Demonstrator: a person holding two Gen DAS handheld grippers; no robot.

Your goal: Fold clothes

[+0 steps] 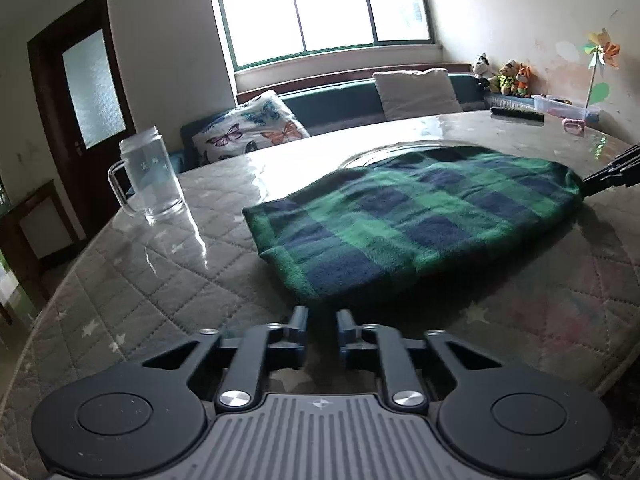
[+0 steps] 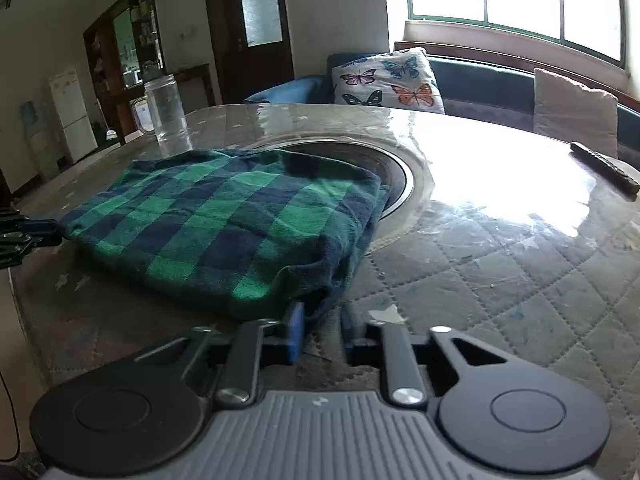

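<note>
A folded green and navy plaid cloth (image 1: 420, 220) (image 2: 224, 220) lies flat on the quilted table (image 1: 160, 280). My left gripper (image 1: 322, 314) sits low at the cloth's near left corner, jaws nearly together and pinching the hem. In the right wrist view this same gripper (image 2: 48, 226) meets the cloth's left corner. My right gripper (image 2: 323, 312) is shut on the other near corner, where the fabric droops between its fingers. Seen from the left wrist, the right gripper (image 1: 592, 180) touches the cloth's right end.
A clear glass mug (image 1: 152, 176) (image 2: 168, 116) stands just beyond the cloth's left side. A round recess (image 2: 400, 176) in the table lies partly under the cloth. A dark remote (image 2: 604, 168) and a plastic box (image 1: 564, 106) sit far right. A sofa with cushions is behind.
</note>
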